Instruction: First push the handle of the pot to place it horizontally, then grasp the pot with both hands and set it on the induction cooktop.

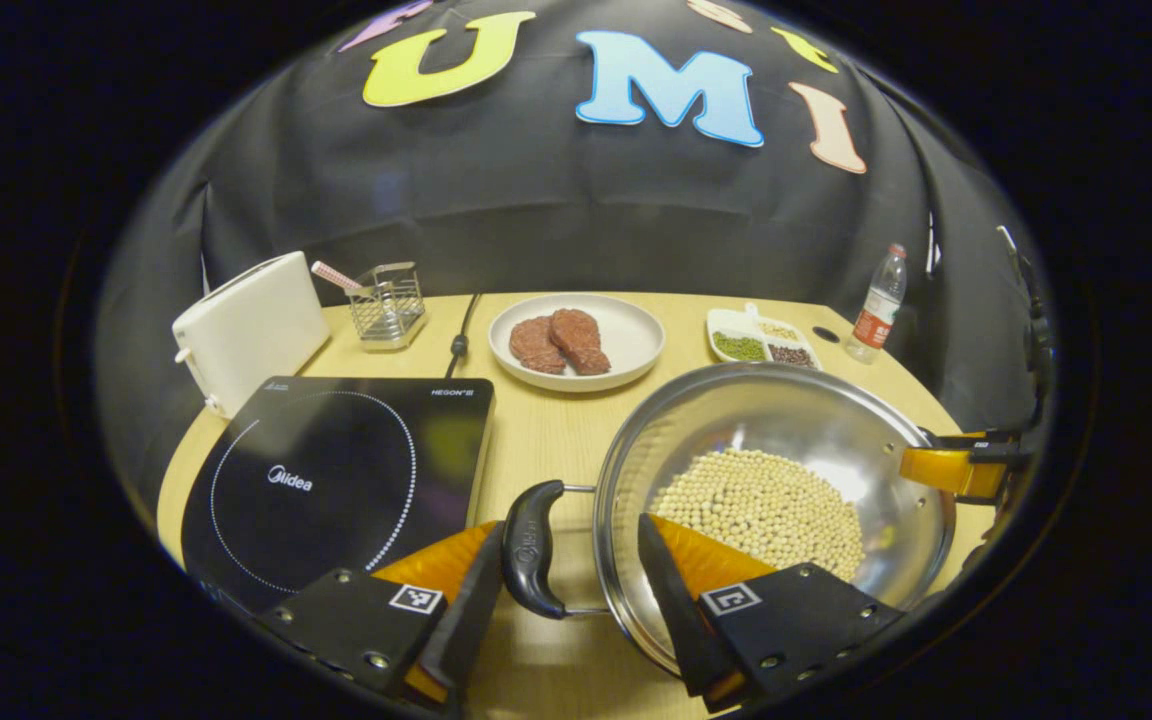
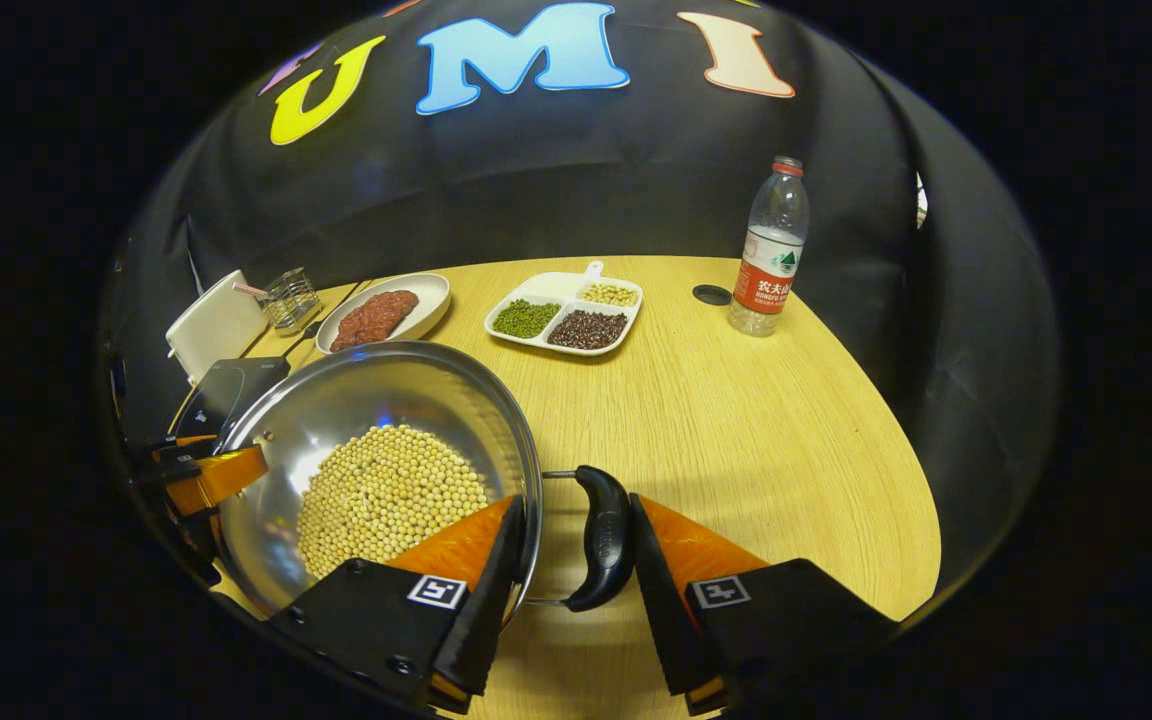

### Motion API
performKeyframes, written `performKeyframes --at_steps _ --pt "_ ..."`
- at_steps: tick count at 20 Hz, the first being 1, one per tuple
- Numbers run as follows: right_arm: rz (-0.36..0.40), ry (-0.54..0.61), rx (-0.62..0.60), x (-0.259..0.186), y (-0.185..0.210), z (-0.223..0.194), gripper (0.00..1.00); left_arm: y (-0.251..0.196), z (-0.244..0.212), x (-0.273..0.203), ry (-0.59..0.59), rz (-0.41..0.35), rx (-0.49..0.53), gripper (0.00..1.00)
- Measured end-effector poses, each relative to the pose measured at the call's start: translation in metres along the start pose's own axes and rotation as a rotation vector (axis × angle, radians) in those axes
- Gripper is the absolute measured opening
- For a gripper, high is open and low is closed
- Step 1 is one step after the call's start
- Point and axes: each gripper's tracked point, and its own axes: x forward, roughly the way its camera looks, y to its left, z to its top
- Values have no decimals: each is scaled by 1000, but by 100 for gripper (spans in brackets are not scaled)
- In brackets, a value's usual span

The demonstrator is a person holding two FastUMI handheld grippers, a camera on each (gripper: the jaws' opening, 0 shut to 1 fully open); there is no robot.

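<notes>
A steel pot (image 1: 786,410) holding pale beans stands on the wooden table, to the right of the black induction cooktop (image 1: 336,470). Its two black side handles lie level, one on each side. My left gripper (image 1: 568,522) straddles the near handle (image 1: 533,550), one finger against its outer side and the other inside the pot wall. In the right gripper view, my right gripper (image 2: 576,500) clamps the opposite handle (image 2: 606,540) the same way, with one finger inside the pot (image 2: 366,390). Each view shows the other gripper at the pot's far rim. Whether the pot is off the table I cannot tell.
Behind the pot stand a white plate with meat (image 1: 626,345) and a divided dish of beans (image 2: 564,318). A water bottle (image 2: 771,250) is at the back right, a white toaster (image 1: 246,330) and a wire holder (image 1: 388,303) at the back left. The cooktop's cable (image 1: 460,335) runs to the rear.
</notes>
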Motion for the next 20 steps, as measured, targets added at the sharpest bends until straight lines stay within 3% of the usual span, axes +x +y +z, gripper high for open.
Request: performKeyframes --at_steps 1,3,6,9,16,19,20 --pt "2 4 4 0 0 -1 65 2 1 1 0 10 4 78" --pt "-6 13 11 0 1 -3 62 4 -2 2 10 24 -1 67" --pt "-18 2 3 -3 3 -3 59 6 -1 3 13 40 -4 63" --pt "-9 -5 15 -3 5 -2 50 5 1 3 9 55 -2 61" --pt "-11 -12 -12 -7 7 4 49 8 -2 0 26 62 -37 57" --pt "-17 -18 -4 -19 10 6 52 9 2 -8 17 51 -38 59" --pt "-22 -21 -1 -23 11 6 49 9 5 -13 14 47 -33 59"
